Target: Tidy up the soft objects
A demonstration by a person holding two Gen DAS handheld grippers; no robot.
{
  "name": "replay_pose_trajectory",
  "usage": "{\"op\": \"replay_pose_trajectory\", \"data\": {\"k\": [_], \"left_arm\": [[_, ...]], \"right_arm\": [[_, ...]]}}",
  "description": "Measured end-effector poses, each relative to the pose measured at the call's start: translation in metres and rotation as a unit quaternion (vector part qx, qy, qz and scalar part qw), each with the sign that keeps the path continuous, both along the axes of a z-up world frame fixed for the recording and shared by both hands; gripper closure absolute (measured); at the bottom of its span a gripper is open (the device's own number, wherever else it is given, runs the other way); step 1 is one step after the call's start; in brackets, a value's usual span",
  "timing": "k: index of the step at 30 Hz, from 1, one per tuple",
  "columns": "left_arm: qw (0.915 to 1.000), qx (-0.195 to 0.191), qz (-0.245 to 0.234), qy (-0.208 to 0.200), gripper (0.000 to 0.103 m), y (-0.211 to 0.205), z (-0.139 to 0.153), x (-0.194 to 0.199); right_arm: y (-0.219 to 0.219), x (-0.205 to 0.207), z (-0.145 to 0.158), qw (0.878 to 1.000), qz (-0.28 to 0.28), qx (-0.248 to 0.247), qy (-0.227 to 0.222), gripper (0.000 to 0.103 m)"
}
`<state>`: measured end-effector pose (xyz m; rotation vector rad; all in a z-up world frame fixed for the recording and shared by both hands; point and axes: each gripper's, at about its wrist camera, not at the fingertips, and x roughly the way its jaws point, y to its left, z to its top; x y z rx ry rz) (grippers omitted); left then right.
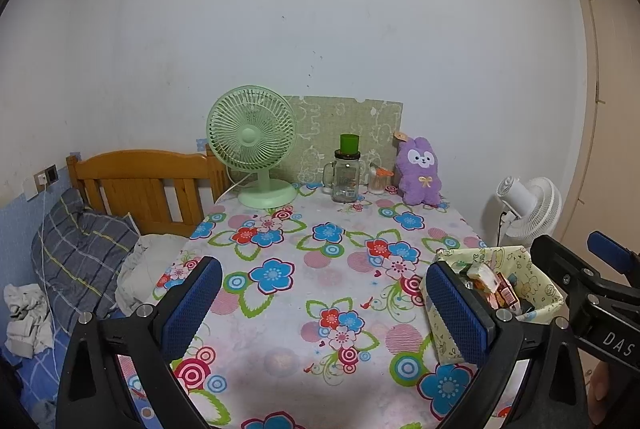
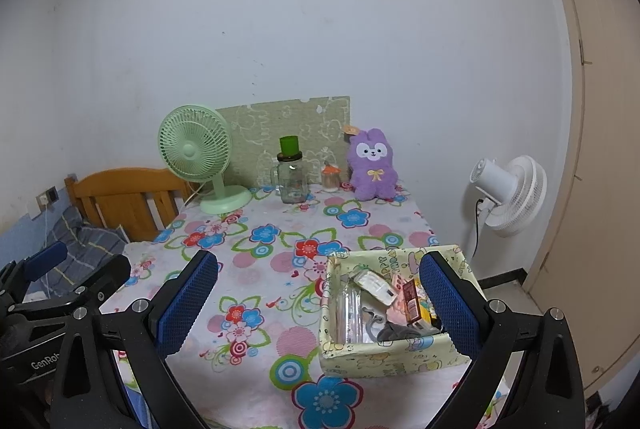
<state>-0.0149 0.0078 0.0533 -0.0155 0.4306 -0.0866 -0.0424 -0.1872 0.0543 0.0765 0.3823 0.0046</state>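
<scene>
Both grippers hover low over the near edge of a table (image 1: 320, 369) covered in a cloth of blue, red and pink flowers, and both are spread wide with nothing between their blue-padded fingers: the left gripper (image 1: 324, 309) frames bare cloth, while the right gripper (image 2: 318, 305) has its right finger in front of a pale yellow fabric basket (image 2: 360, 353). That basket sits at the table's near right side and holds small packets and a clear wrapper; printed letters on its inner rim read "HAPPY" and little more is legible. The soft thing of the task — a purple plush bunny (image 1: 419, 173) with a white face, a yellow bow and a paper tag at one ear — sits upright at the far edge of the table, against a green patterned board (image 1: 344, 133) leaning on the wall. Beside the bunny stand a small jar with an orange lid (image 1: 379, 181), then a glass mug-jar (image 1: 346, 177) topped by a green cup, then a mint-green desk fan (image 1: 252, 145). The left view catches "DAS" on the other gripper's body — the right view shows "GenRob" on its neighbour.
</scene>
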Motion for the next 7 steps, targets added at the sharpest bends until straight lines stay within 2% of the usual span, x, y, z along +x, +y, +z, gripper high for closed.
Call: {"op": "replay_pose_trajectory", "data": {"k": [7], "left_arm": [[1.0, 0.003, -0.004, 0.007, 0.0, -0.0011, -0.003, 0.0094]], "right_arm": [[-0.0012, 0.0082, -0.002, 1.0, -0.002, 0.002, 0.0, 0.001]]}}
